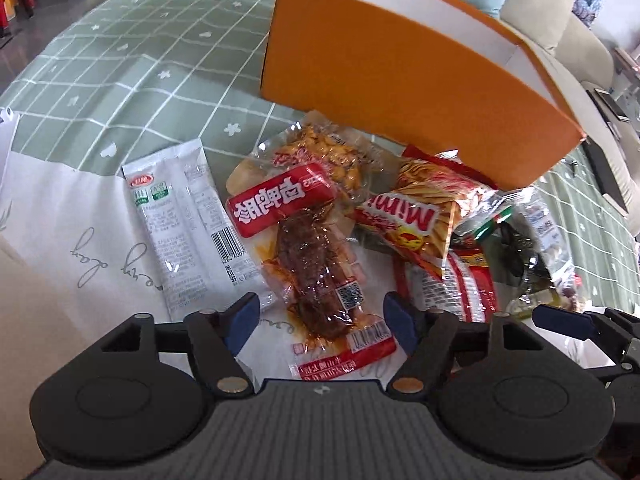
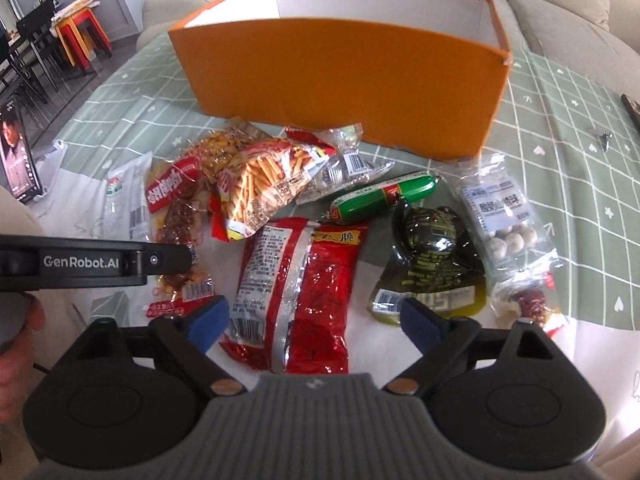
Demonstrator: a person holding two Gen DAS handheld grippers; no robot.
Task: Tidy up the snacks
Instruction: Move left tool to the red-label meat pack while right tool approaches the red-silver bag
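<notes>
Hand-held gripper [image 2: 308,320], one orange box [image 2: 340,92]

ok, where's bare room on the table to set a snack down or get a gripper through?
Free: green checked cloth left of the orange box; the same cloth right of the box and past the clear ball packet. Crowded: the pile in front of the box, from the white packet to the ball packet, wrappers overlapping.

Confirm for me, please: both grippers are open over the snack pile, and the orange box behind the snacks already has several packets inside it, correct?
Not quite. The orange box shows only bare white inner walls in the right wrist view; no packets are visible inside. The rest holds: the left gripper and right gripper both have jaws apart over the snacks, such as the red foil packet.
</notes>
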